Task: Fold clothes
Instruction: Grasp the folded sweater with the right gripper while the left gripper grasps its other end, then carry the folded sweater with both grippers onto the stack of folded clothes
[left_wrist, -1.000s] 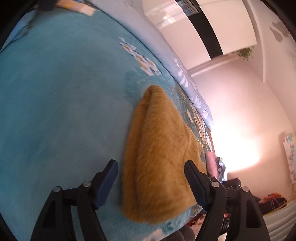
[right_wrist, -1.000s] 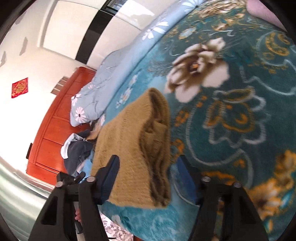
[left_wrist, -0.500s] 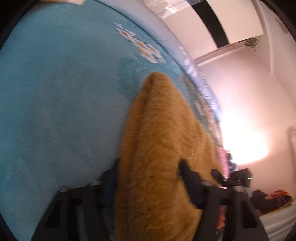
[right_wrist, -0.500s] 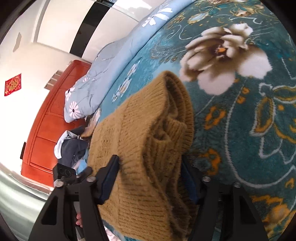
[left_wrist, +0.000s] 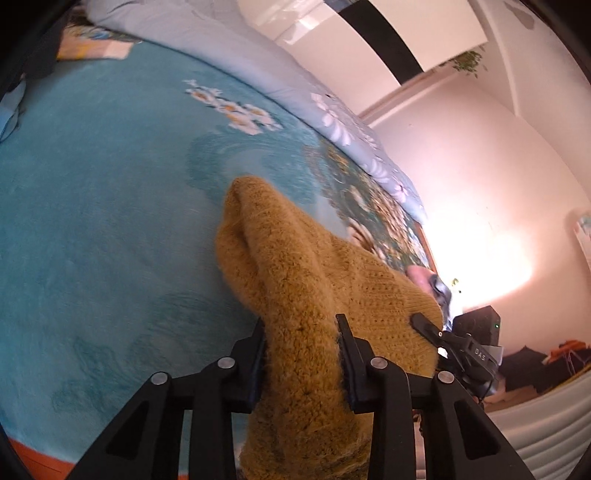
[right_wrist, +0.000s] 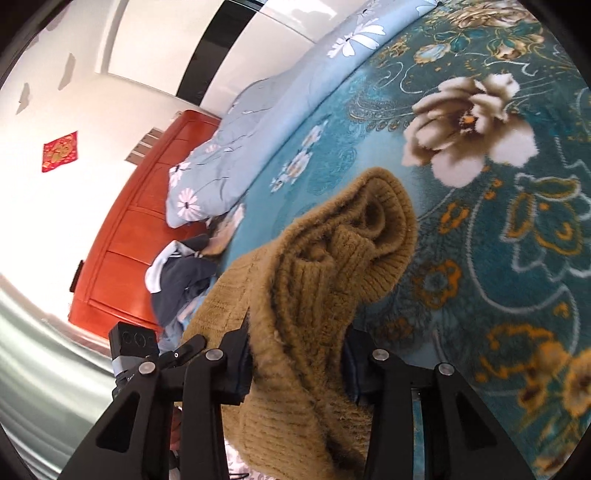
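Both claws clamp sweater (left_wrist: 295, 280), pads (left_wrist: 255, 365) half-buried

Left hand-held gripper (left_wrist: 301, 354) clamped tight, right hand-held gripper (right_wrist: 297, 363) likewise — both level

One mustard sweater (left_wrist: 295, 280) — two tongs (left_wrist: 301, 354) (right_wrist: 295, 354); one floral blanket (right_wrist: 498, 221).

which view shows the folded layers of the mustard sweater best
The right wrist view: the mustard sweater shows its stacked ribbed layers end-on, pinched in the right gripper. The left wrist view shows only its fuzzy outer surface, clamped in the left gripper.
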